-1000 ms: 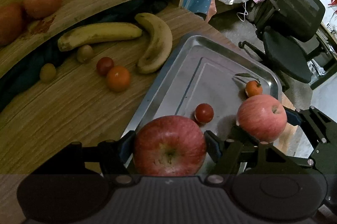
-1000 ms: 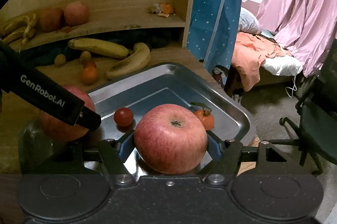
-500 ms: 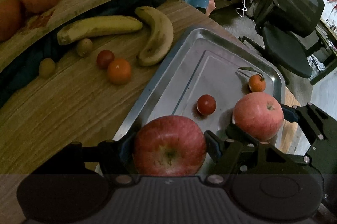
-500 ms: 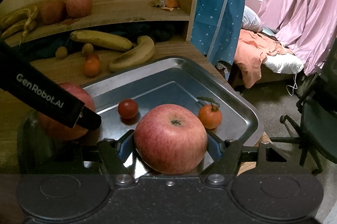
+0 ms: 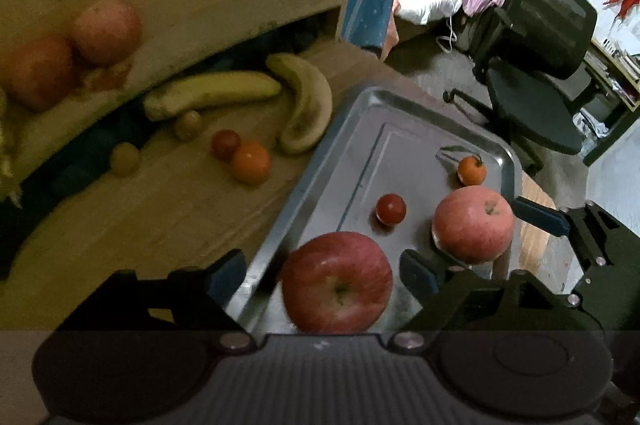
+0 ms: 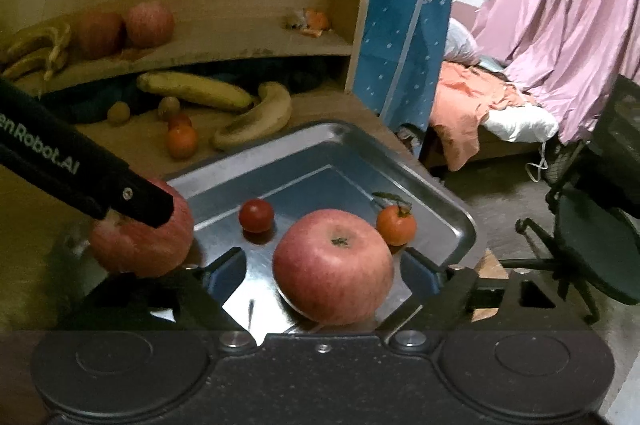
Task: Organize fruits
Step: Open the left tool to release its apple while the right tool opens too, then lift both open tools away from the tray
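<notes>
**Mia:** Between the left gripper's [image 5: 322, 271] two fingers sits a big red apple [image 5: 337, 283]. The fingers are spread wide, and I see a gap on each side of it.

**Ben:** Where is it lying?

**Mia:** On the metal tray [image 5: 362, 105], at the near left corner, close to the rim.

**Ben:** And the other one?

**Mia:** The right gripper [image 6: 322, 271] is spread wide too. A pink apple [image 6: 333, 267] sits between its fingers, on the tray's near right side. The fingers do not press it.

**Ben:** Any room left on the tray?

**Mia:** Yes. The far half is bare. A small tomato [image 6: 256, 215] lies in the middle, and a little tangerine [image 6: 396, 225] with a leaf lies near the right rim, just beyond the pink apple.

**Ben:** What is around the tray?

**Mia:** On the wooden table [image 5: 132, 225], far and to the left, lie two bananas [image 5: 212, 95], another tomato touching an orange [image 5: 251, 161], and two small brown fruits. A shelf [image 6: 240, 45] behind them holds two more apples and some peel. To the right the table ends, and an office chair [image 5: 536, 81] stands on the floor there.
</notes>
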`<action>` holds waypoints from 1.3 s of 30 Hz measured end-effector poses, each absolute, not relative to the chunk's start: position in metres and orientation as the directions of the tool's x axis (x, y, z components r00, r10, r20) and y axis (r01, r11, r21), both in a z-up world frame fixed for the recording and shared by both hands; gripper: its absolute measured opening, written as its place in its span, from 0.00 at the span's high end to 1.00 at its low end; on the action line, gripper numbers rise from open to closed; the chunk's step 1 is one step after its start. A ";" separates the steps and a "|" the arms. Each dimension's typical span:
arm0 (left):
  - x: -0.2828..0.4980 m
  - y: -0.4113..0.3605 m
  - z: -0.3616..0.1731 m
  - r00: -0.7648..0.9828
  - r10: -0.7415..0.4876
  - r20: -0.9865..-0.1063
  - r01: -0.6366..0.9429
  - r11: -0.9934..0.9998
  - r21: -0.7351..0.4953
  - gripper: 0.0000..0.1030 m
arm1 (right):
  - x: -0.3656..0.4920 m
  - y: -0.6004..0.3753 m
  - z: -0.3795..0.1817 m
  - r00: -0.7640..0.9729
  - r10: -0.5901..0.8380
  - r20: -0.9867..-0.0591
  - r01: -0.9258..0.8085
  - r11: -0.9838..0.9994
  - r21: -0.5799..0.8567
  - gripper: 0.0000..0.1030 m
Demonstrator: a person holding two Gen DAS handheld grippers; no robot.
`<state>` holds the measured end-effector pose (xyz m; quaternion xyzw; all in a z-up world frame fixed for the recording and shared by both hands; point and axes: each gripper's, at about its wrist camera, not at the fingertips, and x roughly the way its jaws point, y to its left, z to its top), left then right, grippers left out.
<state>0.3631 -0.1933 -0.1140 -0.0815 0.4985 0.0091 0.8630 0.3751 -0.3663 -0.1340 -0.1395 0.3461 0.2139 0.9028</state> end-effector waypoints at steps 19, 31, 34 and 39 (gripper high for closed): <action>0.263 -0.101 -0.063 0.615 0.070 -0.785 -0.175 0.983 -0.049 0.00 | 0.261 -0.313 -0.061 0.803 0.202 -0.561 -0.328 0.935 -0.132 0.01; 0.178 -0.036 -0.053 0.618 0.098 -0.780 -0.189 0.982 -0.025 0.00 | 0.174 -0.266 -0.047 0.786 0.119 -0.607 -0.238 0.964 -0.120 0.01; 0.160 -0.022 -0.054 0.598 0.107 -0.794 -0.201 0.980 -0.018 0.00 | 0.155 -0.256 -0.047 0.763 0.114 -0.637 -0.233 0.967 -0.106 0.01; 0.133 0.002 -0.061 0.567 0.100 -0.818 -0.239 0.970 -0.047 0.00 | 0.133 -0.241 -0.046 0.719 0.145 -0.680 -0.265 0.961 -0.076 0.01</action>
